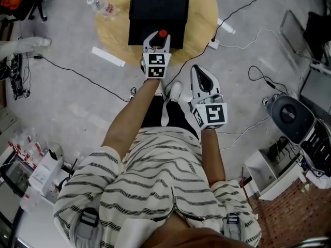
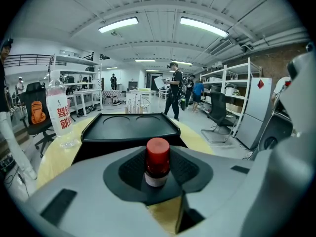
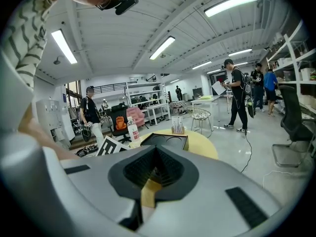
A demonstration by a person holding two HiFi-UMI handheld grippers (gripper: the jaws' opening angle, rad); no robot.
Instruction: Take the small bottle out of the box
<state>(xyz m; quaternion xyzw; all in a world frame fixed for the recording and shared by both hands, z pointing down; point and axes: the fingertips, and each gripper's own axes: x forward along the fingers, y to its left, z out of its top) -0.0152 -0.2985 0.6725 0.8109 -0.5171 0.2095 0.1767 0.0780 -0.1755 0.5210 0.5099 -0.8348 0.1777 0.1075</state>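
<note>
Item: small bottle (image 2: 157,162), red cap, upright at the near end of the black box (image 1: 155,6), which sits on the round wooden table (image 1: 111,25); its base is hidden, so whether it still rests in the box cannot be told. Left gripper (image 1: 156,39): reached in over the box front, fingers (image 2: 131,169) set apart on either side of the bottle, with ribbed pad face showing left and right of it; by the look of it they are around the bottle but not yet pressing. Right gripper (image 1: 199,71): held back off the table over the floor, drawn nearly together with only a slit between, nothing in it. Also on the table: a clear water bottle (image 1: 103,6), well apart at the far left edge. Step in hand, as I judge it: the grasp, with the bottle framed and not yet secured. Next move calls for closing squarely below the cap, then a straight lift clear of the box wall, keeping the bottle upright so it does not tip or slip from the notch.
</note>
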